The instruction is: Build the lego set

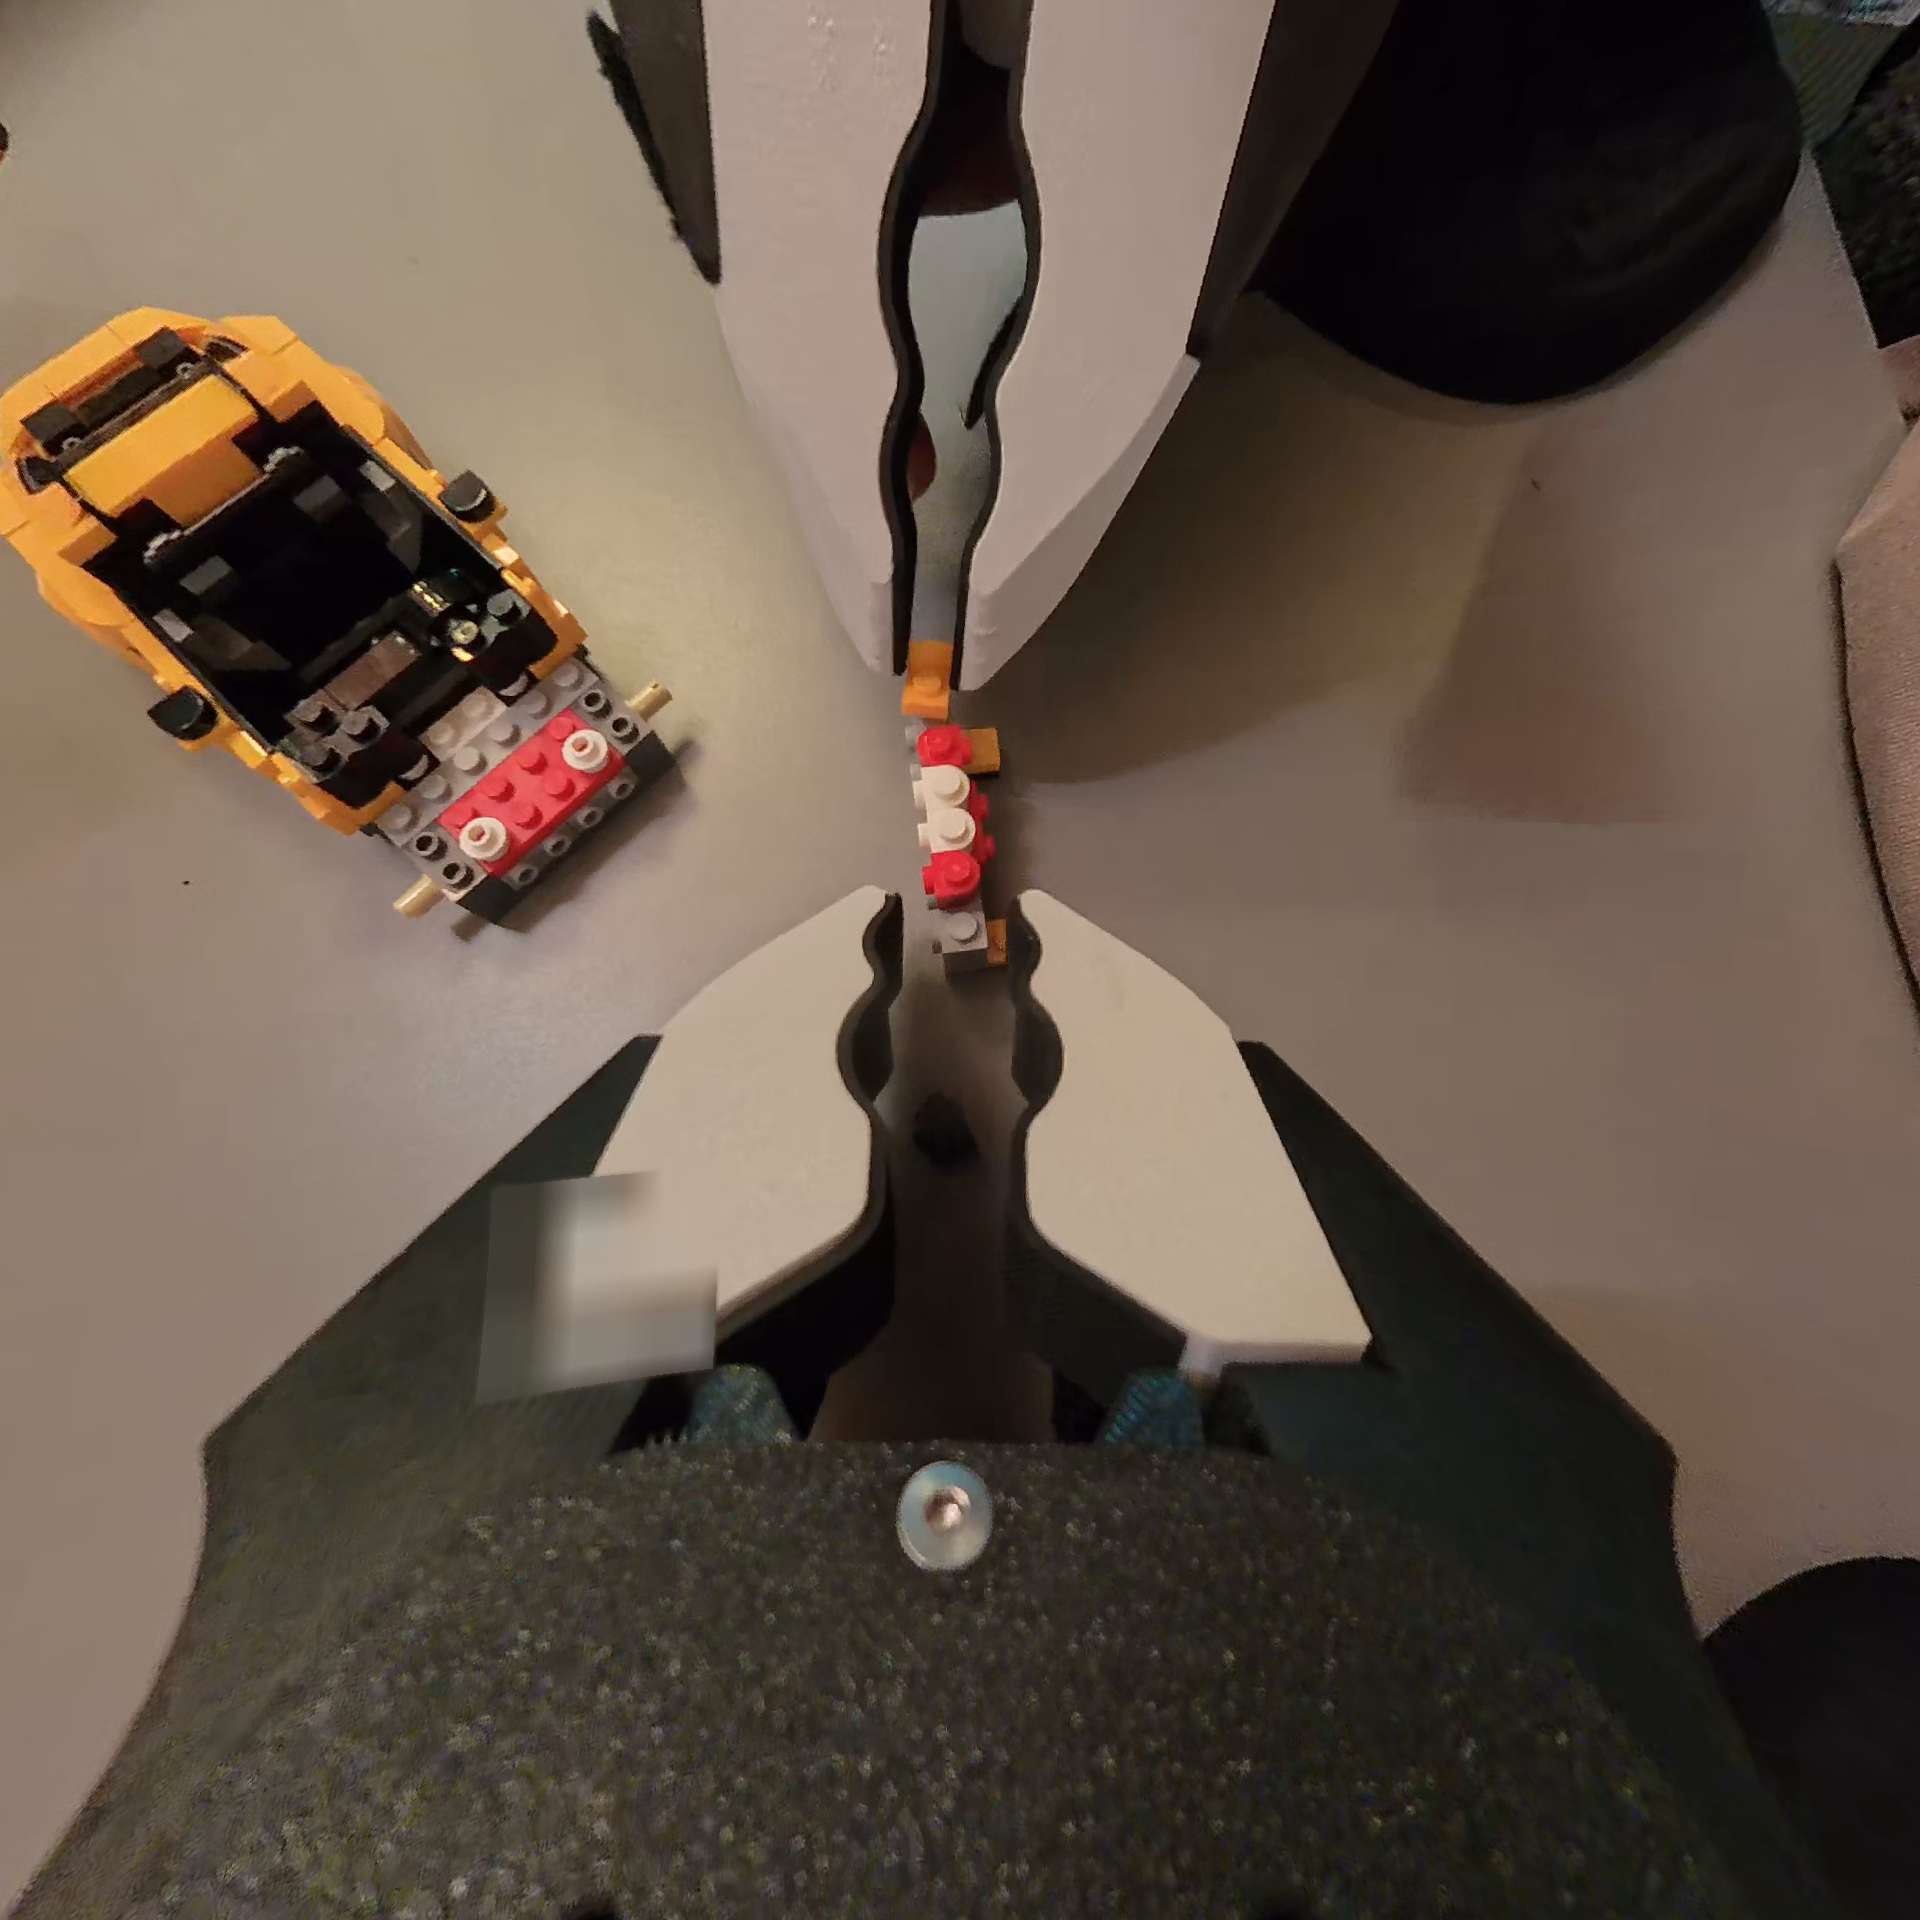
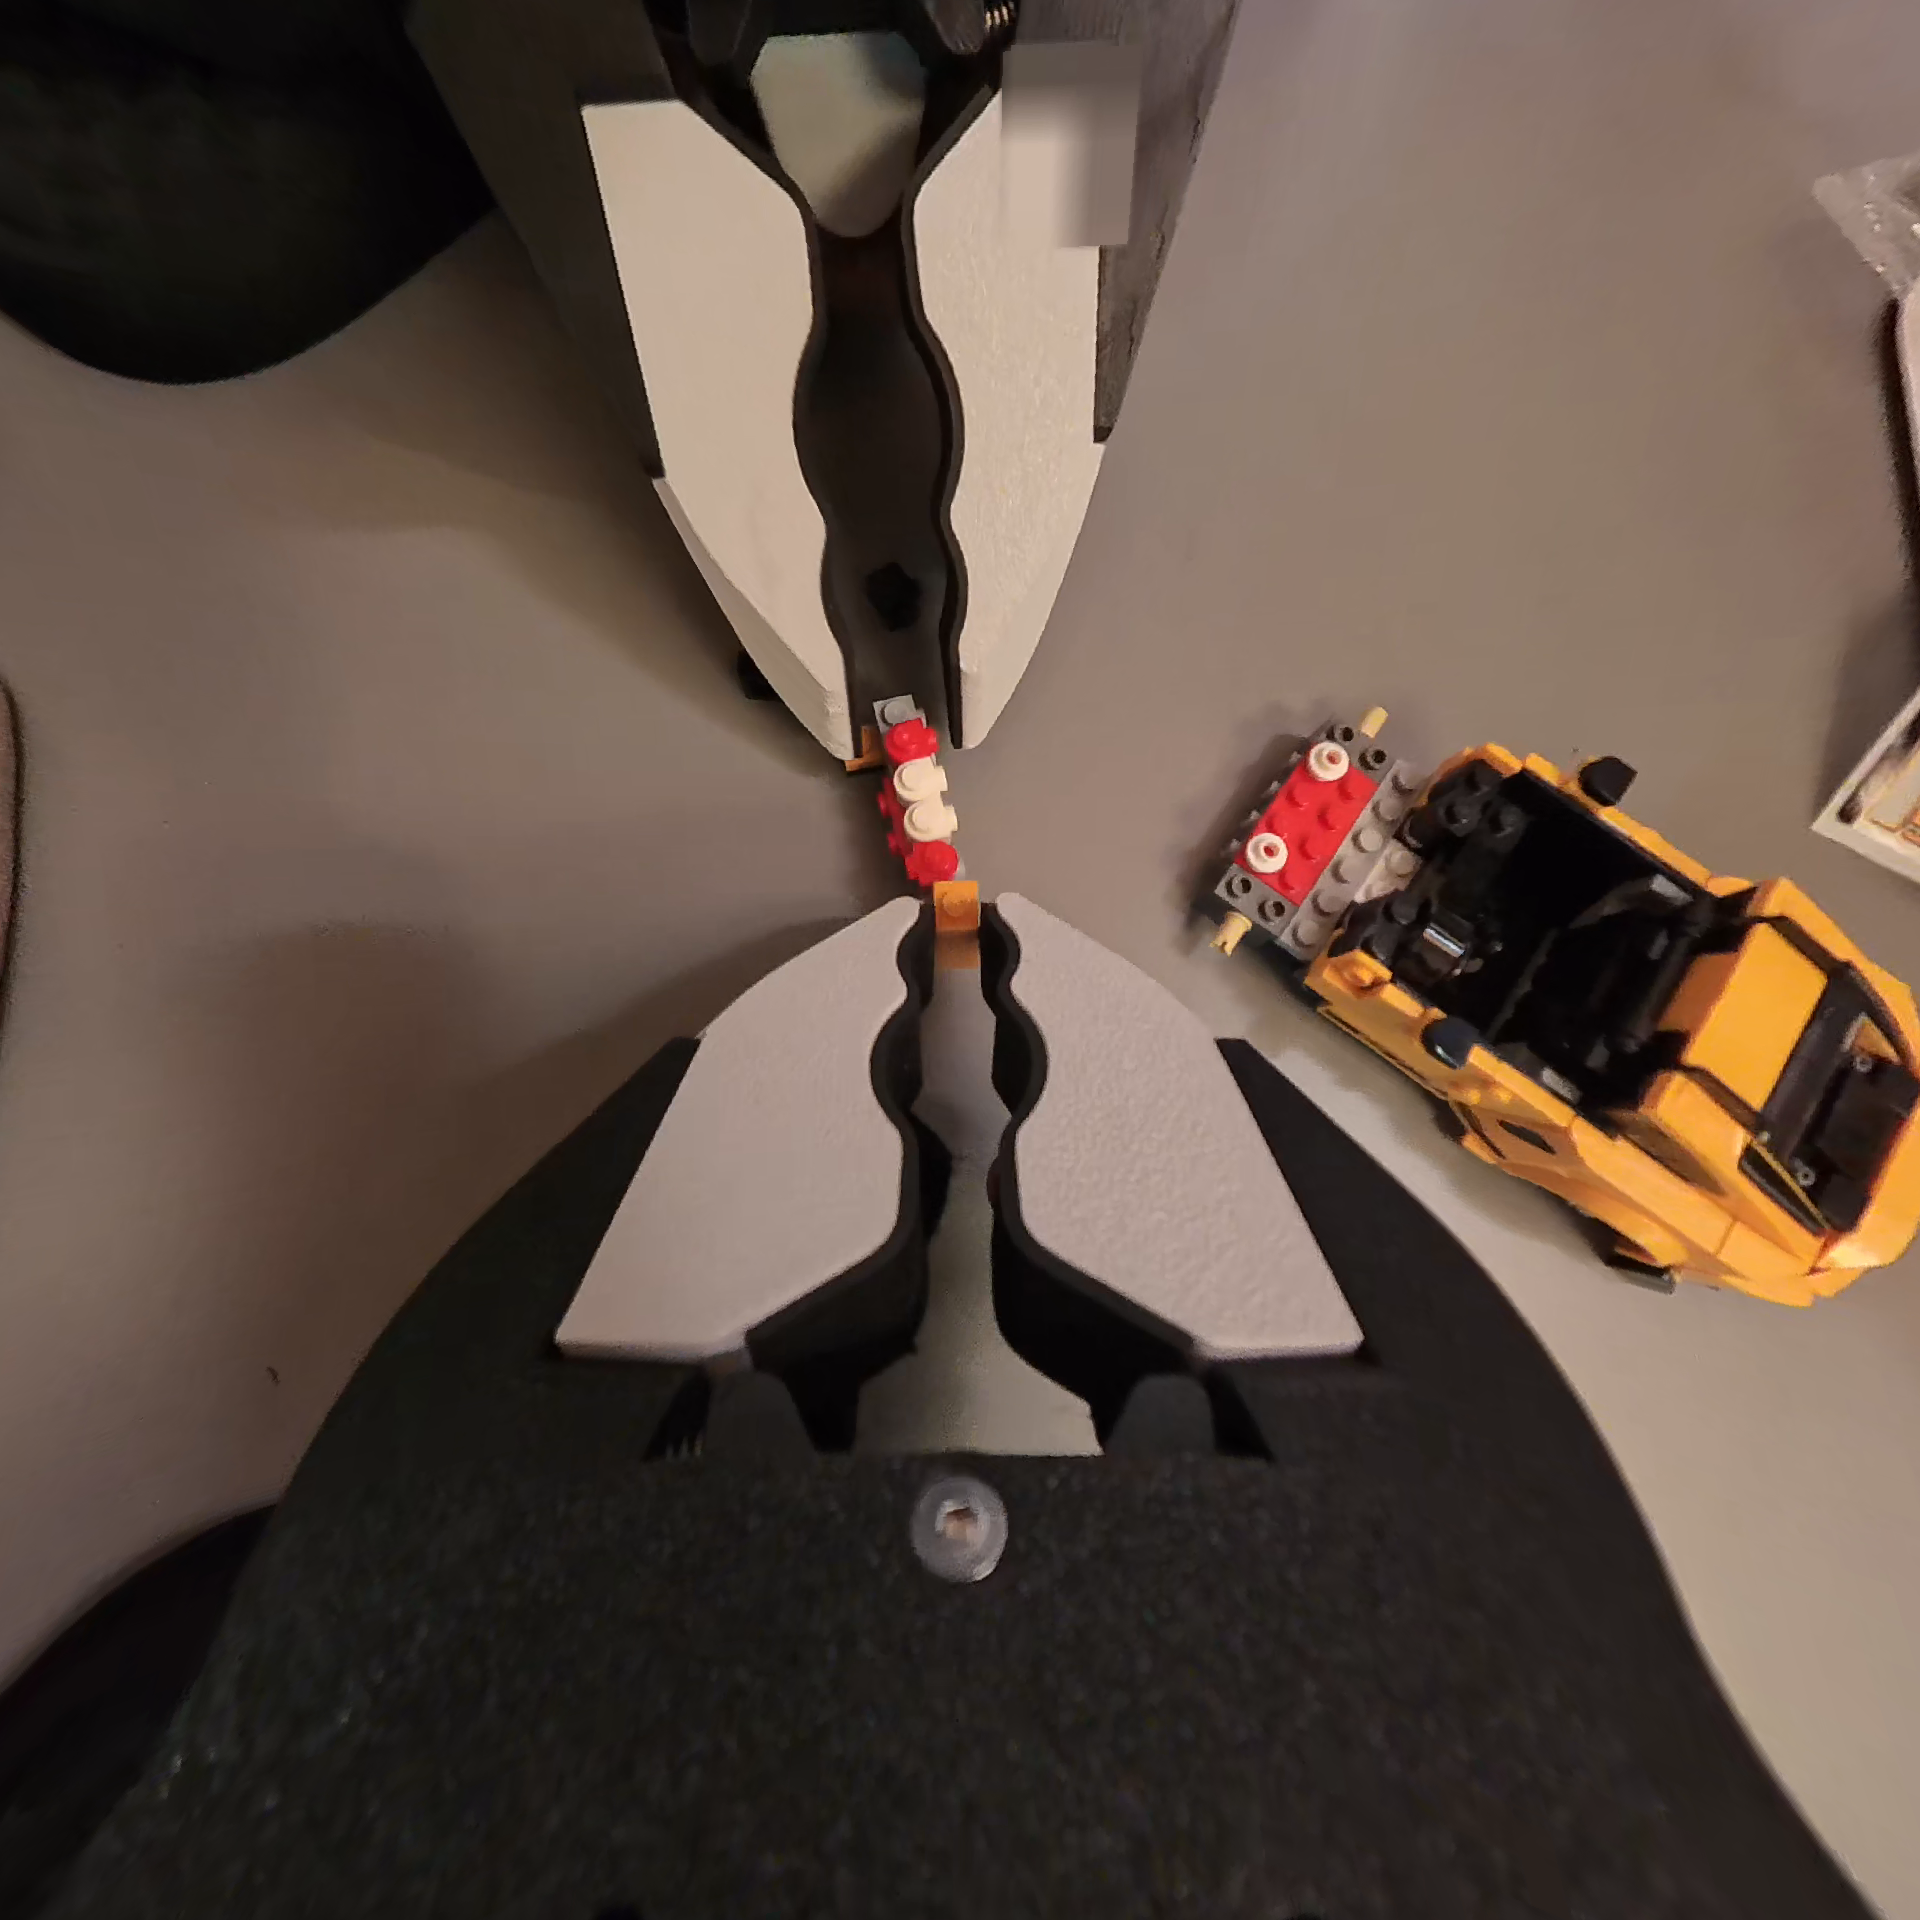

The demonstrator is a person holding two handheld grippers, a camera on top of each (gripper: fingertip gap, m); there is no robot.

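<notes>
A small strip of red, white, grey and orange bricks hangs between my two grippers, which face each other tip to tip. My left gripper is shut on the strip's grey end; it shows at the top of the right wrist view. My right gripper is shut on a small orange plate and holds it against the strip's other end. The right gripper is at the top of the left wrist view. The yellow and black car stands on the table beside them, its rear chassis bare with a red plate.
The grey table carries everything. A dark rounded shape lies behind the right gripper. A clear plastic bag and a printed booklet lie at the right edge of the right wrist view, beyond the car. Less than 4 cm separates the two grippers' tips. Left tips and right tips are each some 15 centimeters from the dark rounded shape.
</notes>
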